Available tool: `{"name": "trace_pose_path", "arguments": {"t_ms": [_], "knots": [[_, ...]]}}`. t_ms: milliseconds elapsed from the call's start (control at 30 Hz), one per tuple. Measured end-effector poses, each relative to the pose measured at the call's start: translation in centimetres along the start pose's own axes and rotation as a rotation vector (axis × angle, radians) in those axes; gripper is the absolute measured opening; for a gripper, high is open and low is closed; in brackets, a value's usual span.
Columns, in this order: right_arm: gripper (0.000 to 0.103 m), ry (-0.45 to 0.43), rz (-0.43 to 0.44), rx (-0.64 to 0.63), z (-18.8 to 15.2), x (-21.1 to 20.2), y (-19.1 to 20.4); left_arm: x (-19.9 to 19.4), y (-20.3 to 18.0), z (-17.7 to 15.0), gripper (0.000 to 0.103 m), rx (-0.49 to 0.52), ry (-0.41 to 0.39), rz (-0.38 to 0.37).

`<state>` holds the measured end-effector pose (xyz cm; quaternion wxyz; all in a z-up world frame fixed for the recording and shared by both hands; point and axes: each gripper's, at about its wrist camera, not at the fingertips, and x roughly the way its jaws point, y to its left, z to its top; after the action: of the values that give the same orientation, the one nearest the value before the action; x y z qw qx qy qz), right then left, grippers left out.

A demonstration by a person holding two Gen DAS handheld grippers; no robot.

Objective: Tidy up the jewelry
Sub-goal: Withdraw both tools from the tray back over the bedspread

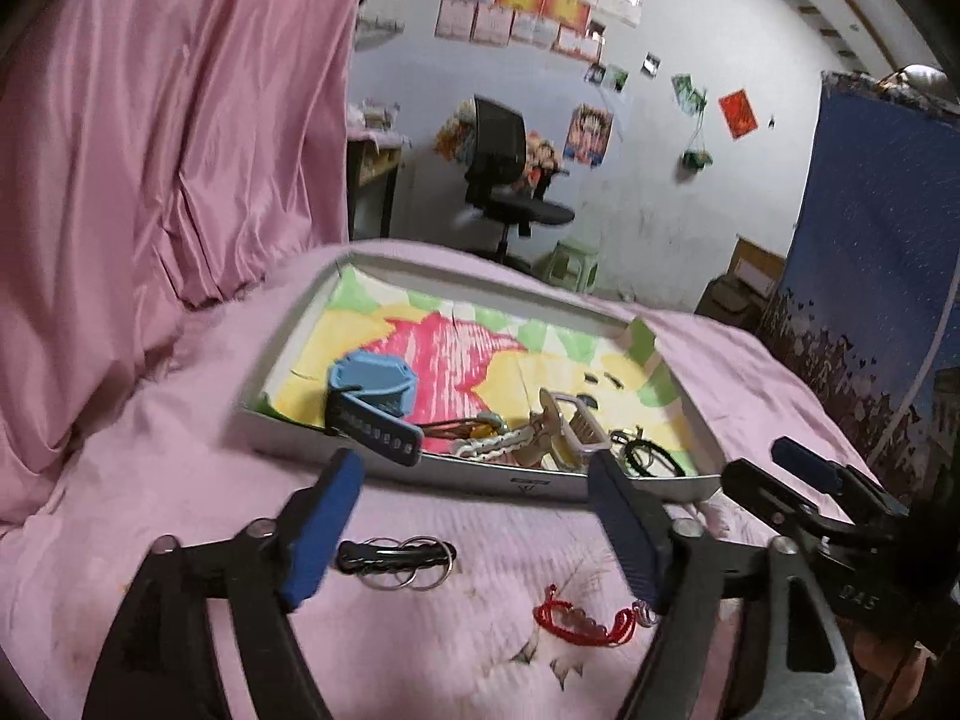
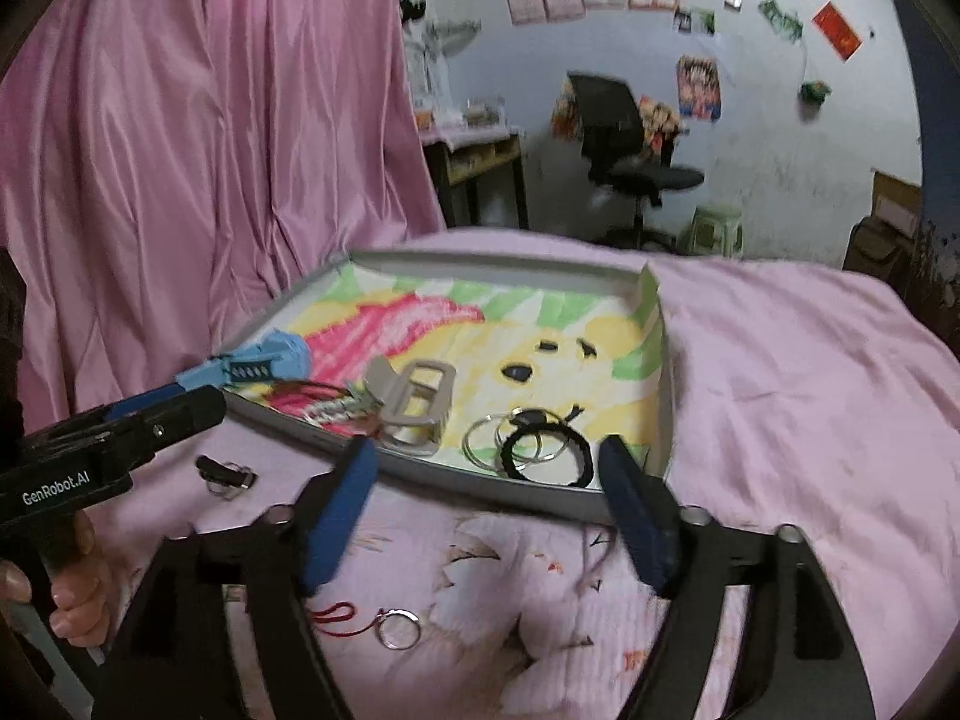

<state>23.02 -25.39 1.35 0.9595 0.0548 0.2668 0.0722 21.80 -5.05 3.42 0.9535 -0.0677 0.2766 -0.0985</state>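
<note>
The tray, lined with a bright cartoon picture, lies on the bed just ahead of both claws and already holds part of the jewelry: a blue watch at its near left, a beige hair clip and a beaded piece near the middle, and thin silver hoops with a black cord bracelet at its near right corner. Three pieces remain outside it on the pink cover. A black clasp with metal rings lies between the fingers of the left claw, on the cloth and untouched. A red cord bracelet lies just short of that claw's right finger. A single silver ring with a red cord attached lies below and behind the left finger of the right claw. Both claws stand spread wide with nothing between the pads; each is empty. The left claw's body and the hand gripping it appear at the left of the right claw's view. Assessment: sorting is well advanced but not complete; the three loose pieces have yet to go into the tray.
</note>
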Motion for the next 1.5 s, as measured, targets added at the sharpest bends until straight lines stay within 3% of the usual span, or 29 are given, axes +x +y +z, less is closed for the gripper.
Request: {"name": "trace_pose_path", "arguments": {"t_ms": [133, 300, 500, 767, 1033, 1500], "knots": [[0.093, -0.092, -0.006, 0.002, -0.4, -2.9, 0.5, -2.4, 0.3, -0.6, 0.089, 0.006, -0.063, -0.005], [0.099, -0.182, -0.003, 0.024, -1.2, -5.8, 1.4, -4.6, 0.5, -1.4, 0.092, 0.029, -0.123, 0.007], [0.099, -0.251, -0.008, 0.019, -2.4, -8.0, 2.3, -6.6, 0.8, -2.8, 0.095, 0.06, -0.18, 0.025], [0.099, -0.287, -0.016, -0.024, -4.1, -9.1, 3.5, -7.4, 1.6, -4.3, 0.098, 0.08, -0.198, 0.047], [0.099, -0.226, -0.027, -0.049, -4.8, -8.0, 3.8, -6.5, 2.9, -5.2, 0.098, 0.108, -0.13, 0.062], [0.099, -0.064, -0.041, -0.006, -5.3, -4.7, 2.4, -3.0, 3.4, -5.2, 0.098, 0.119, 0.058, 0.037]]}}
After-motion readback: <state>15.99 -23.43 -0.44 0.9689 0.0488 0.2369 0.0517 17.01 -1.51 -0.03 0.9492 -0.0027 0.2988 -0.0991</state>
